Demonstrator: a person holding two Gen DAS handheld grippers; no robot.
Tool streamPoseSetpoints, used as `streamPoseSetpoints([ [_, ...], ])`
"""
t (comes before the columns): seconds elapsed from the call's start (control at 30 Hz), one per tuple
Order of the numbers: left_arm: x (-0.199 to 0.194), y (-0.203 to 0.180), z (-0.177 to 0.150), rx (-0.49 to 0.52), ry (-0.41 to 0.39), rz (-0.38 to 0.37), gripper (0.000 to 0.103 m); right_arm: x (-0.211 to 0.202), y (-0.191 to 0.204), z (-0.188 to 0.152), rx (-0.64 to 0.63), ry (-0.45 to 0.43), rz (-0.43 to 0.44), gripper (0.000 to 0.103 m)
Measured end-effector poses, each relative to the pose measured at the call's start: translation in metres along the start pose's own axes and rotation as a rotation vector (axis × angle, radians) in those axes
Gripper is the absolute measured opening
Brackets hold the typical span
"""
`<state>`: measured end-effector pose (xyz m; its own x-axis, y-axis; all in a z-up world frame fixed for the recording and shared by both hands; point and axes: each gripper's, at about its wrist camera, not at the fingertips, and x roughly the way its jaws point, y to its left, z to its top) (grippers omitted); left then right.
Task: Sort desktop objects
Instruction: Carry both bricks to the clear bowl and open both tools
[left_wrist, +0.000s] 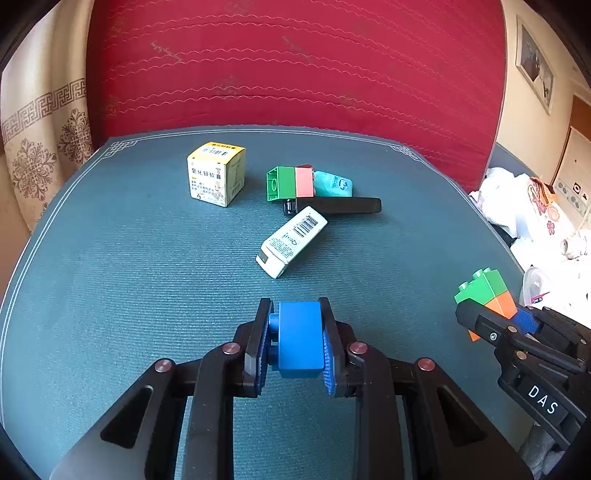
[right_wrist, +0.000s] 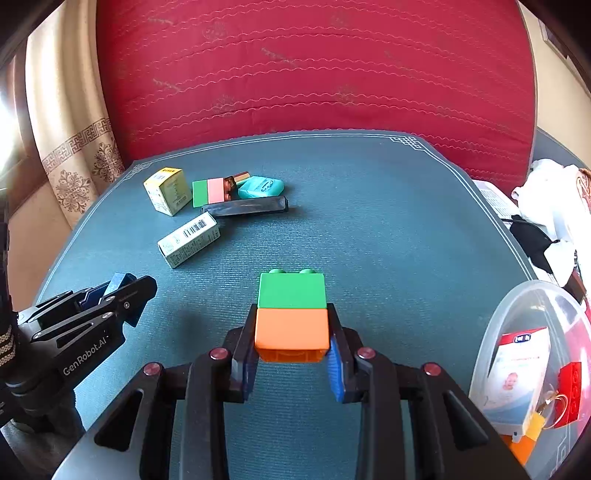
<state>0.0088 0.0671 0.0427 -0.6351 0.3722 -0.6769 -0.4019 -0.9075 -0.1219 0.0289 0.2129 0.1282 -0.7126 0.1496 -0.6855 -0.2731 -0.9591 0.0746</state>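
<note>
**Both grippers loaded, clutter waiting ahead**

Your left gripper (left_wrist: 295, 339) is clamped narrow on a blue block (left_wrist: 299, 338), which sits squarely between the blue pads with its studs turned toward the left finger. Your right gripper (right_wrist: 291, 347) pinches a stacked pair: the fingers press the sides of the orange block (right_wrist: 291, 330), and a green block (right_wrist: 291, 290) is joined to it on the far side, jutting out past the fingertips with its studs pointing away from you. Both loads are held above the teal mat (right_wrist: 369, 240).

Just to the right of your right gripper, close in, stands a clear plastic tub (right_wrist: 532, 314) holding a white carton, a red block and some orange pieces.

Farther ahead of your left gripper, slightly right of its line, a white barcode box (left_wrist: 291, 242) lies on its side. Beyond it a long black bar (left_wrist: 340, 205) lies crosswise; touching its far edge are a green-and-pink block pair (left_wrist: 290, 183) and, to their right, a teal floss case (left_wrist: 332, 183). Left of that cluster, apart from it, a yellow-topped ointment box (left_wrist: 216, 173) stands upright.

Behind the mat rises a red quilted cushion (left_wrist: 295, 66).
</note>
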Motion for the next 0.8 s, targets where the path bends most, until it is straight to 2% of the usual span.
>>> streamPoseSetpoints([
  [0.17,-0.011,-0.006,-0.001,0.02,-0.004,-0.017,0.025,-0.007,-0.007,-0.004,0.009,-0.001,0.005,0.034],
  [0.33,-0.016,-0.016,0.0,0.024,0.01,-0.072,0.025,-0.021,-0.017,-0.008,0.023,-0.019,-0.003,0.034],
  [0.53,-0.018,-0.036,0.002,0.049,0.028,-0.143,0.025,-0.04,-0.031,-0.01,0.038,-0.05,-0.013,0.034],
  [0.8,-0.025,-0.072,0.008,0.117,0.02,-0.175,0.025,-0.059,-0.057,-0.015,0.083,-0.079,-0.028,0.035],
])
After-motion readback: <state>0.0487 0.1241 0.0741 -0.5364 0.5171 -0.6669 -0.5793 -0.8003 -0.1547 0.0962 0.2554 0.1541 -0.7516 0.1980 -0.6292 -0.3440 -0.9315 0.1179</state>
